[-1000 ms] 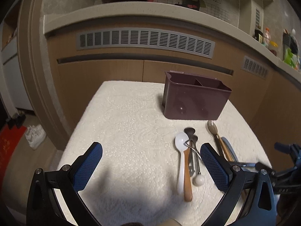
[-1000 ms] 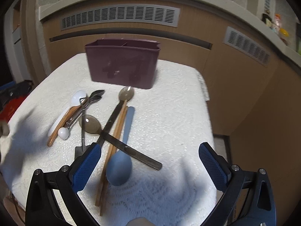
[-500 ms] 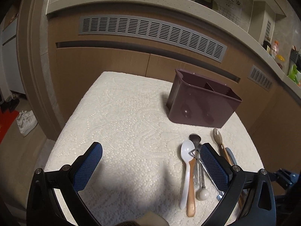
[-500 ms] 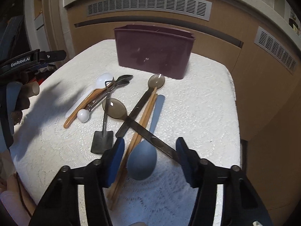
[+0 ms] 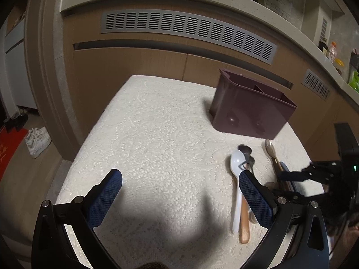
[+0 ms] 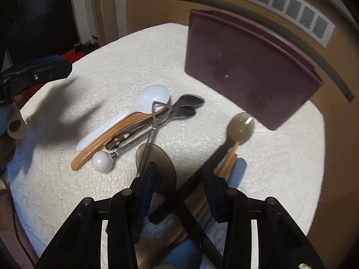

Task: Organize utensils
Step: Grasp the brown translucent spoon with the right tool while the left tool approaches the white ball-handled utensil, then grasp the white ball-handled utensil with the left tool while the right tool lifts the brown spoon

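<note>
A white lace-patterned cloth [image 5: 157,134] covers the table, which stands against brown cabinets with a grey vent [image 5: 186,29]. A dark maroon caddy [image 5: 251,109], divided into compartments, stands upright at the far right of the cloth; nothing shows inside it from these views.

The left gripper [image 5: 179,197] hovers over bare cloth with its jaws spread wide, grasping nothing. The right gripper [image 6: 177,179] is low over the utensil pile, jaws partly closed but not touching each other, straddling two crossed brown translucent spoons; whether the pads touch them I cannot tell.

The utensils lie loose on the cloth in front of the caddy. One brown spoon [image 6: 240,130] has its bowl just beside the caddy's near corner; the other's bowl [image 6: 157,163] lies against the left pad. Chopsticks [image 6: 226,163] and a blue spoon [image 6: 237,168] run under them. To the left lie a white spoon [image 6: 152,98], a wooden spoon [image 6: 101,148] beside it, dark metal spoons [image 6: 188,105], a wire-handled tool [image 6: 157,116] and a white ball-ended handle [image 6: 102,161].
</note>
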A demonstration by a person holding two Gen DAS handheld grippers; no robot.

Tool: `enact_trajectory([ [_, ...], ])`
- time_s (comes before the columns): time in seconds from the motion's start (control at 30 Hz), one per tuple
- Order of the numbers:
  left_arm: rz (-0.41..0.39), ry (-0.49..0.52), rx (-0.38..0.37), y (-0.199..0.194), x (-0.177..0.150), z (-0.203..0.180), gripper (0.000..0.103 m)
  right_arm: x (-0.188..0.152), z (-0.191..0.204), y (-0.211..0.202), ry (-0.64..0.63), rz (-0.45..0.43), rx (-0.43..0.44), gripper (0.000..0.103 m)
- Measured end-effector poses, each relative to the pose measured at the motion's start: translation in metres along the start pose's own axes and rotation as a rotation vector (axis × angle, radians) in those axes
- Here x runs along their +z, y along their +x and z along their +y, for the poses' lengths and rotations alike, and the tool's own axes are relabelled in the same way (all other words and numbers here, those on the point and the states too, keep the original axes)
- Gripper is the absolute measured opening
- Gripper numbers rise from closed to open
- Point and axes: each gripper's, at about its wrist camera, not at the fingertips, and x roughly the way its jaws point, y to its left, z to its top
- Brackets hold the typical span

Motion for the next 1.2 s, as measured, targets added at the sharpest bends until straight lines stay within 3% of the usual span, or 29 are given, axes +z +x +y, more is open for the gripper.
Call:
enact_trajectory([
  [0.3,0.032,0.029,-0.003,0.009,-0.002,-0.011,0.103,0.006,0.015,0.0,-0.086,0.006,0.115,0.046],
  [0.37,0.038,0.033,0.003,0.01,-0.002,-0.012,0.103,0.004,0.017,-0.002,-0.102,-0.001,0.116,0.055],
  [0.43,0.045,0.032,0.004,0.01,-0.002,-0.012,0.103,0.003,0.015,-0.006,-0.094,-0.015,0.131,0.057],
  [0.63,0.056,0.02,0.025,0.012,-0.003,-0.007,0.103,-0.005,0.026,-0.019,-0.126,-0.026,0.177,0.058],
  [0.7,0.061,0.016,0.025,0.013,-0.004,-0.007,0.103,-0.006,0.033,-0.013,-0.147,-0.006,0.145,0.058],
  [0.73,0.07,0.017,0.023,0.014,-0.005,-0.007,0.103,-0.007,0.036,-0.009,-0.156,0.003,0.128,0.056],
  [0.77,0.079,0.019,0.024,0.015,-0.006,-0.008,0.103,-0.007,0.036,-0.005,-0.156,0.017,0.121,0.048],
  [0.83,0.085,0.028,0.028,0.015,-0.009,-0.009,0.103,-0.005,0.029,-0.002,-0.103,0.024,0.149,0.033],
  [0.9,0.088,0.038,0.03,0.016,-0.013,-0.011,0.103,-0.002,0.017,-0.007,-0.018,0.022,0.157,0.033],
  [1.03,0.071,0.131,0.0,0.013,-0.03,-0.034,0.103,-0.012,-0.022,-0.029,0.221,-0.024,0.095,0.033],
  [1.2,0.045,0.209,-0.109,0.005,-0.045,-0.078,0.099,-0.043,-0.062,-0.054,0.495,-0.124,-0.044,0.033],
])
